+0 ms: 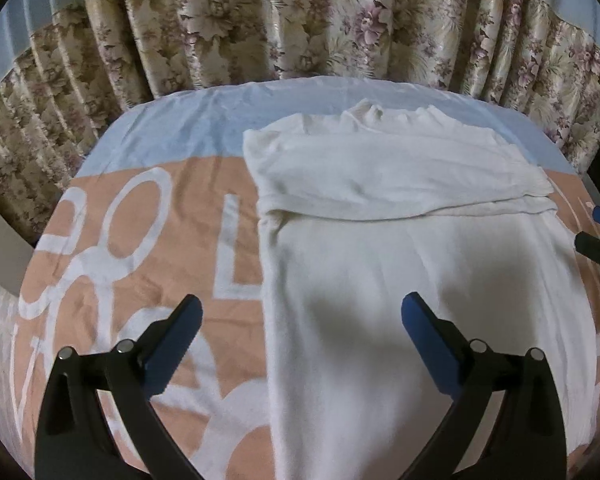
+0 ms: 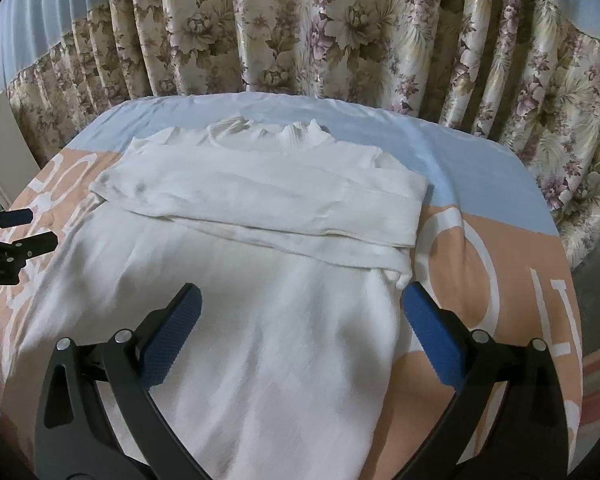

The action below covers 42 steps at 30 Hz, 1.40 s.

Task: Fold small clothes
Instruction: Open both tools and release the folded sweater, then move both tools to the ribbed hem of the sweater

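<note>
A white knit top (image 1: 400,264) (image 2: 240,280) lies flat on the bed, collar at the far end. Both sleeves are folded across its chest in a band (image 1: 400,184) (image 2: 268,204). My left gripper (image 1: 302,308) hovers open over the garment's left edge, with nothing between its blue pads. My right gripper (image 2: 300,300) hovers open over the garment's right edge, also with nothing in it. Each gripper shows at the edge of the other's view: the right one (image 1: 598,236), the left one (image 2: 16,236).
The bed cover (image 1: 140,240) (image 2: 500,248) is peach with big white letters and a pale blue band at the far end. A floral curtain (image 1: 300,20) (image 2: 340,28) hangs close behind the bed. A pale board (image 2: 4,152) leans at the left.
</note>
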Each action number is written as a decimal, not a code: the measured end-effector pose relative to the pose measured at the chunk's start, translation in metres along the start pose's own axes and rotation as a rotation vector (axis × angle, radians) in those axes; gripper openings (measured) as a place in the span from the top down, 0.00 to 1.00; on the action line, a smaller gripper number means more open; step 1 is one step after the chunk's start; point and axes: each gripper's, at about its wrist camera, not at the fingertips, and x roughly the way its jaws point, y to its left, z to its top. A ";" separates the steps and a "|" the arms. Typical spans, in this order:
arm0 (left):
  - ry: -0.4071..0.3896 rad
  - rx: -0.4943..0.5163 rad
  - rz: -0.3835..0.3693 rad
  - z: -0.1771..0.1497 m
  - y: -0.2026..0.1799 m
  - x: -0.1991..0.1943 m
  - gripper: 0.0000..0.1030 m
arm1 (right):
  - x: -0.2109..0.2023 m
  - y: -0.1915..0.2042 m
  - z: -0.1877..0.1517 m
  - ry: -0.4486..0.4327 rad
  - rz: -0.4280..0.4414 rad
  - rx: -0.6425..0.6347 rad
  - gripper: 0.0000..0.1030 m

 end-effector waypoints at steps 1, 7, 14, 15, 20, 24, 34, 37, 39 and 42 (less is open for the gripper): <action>-0.003 -0.001 0.009 -0.003 0.002 -0.004 0.03 | -0.005 0.000 -0.002 -0.004 -0.002 0.011 0.03; -0.017 -0.006 0.025 -0.020 0.005 -0.027 0.03 | -0.029 0.005 -0.019 -0.007 -0.032 0.020 0.03; -0.026 -0.011 0.015 -0.048 0.000 -0.052 0.03 | -0.057 0.019 -0.058 -0.001 -0.049 0.027 0.03; -0.031 -0.018 0.010 -0.052 0.000 -0.056 0.03 | -0.060 0.022 -0.062 0.000 -0.048 0.030 0.03; 0.006 -0.016 -0.046 -0.069 -0.008 -0.061 0.03 | -0.082 0.033 -0.086 -0.013 -0.036 0.038 0.03; 0.011 -0.022 -0.089 -0.083 -0.013 -0.069 0.03 | -0.096 0.041 -0.100 -0.031 -0.055 0.015 0.03; 0.027 -0.007 -0.036 -0.113 -0.017 -0.081 0.03 | -0.114 0.047 -0.116 -0.034 -0.113 0.024 0.03; 0.041 -0.018 -0.071 -0.122 -0.012 -0.081 0.03 | -0.113 0.044 -0.126 0.015 -0.069 0.049 0.03; 0.047 -0.017 -0.073 -0.129 -0.010 -0.084 0.03 | -0.114 0.042 -0.132 0.024 -0.078 0.060 0.03; 0.066 -0.011 -0.040 -0.138 -0.006 -0.083 0.03 | -0.111 0.033 -0.142 0.060 -0.104 0.088 0.03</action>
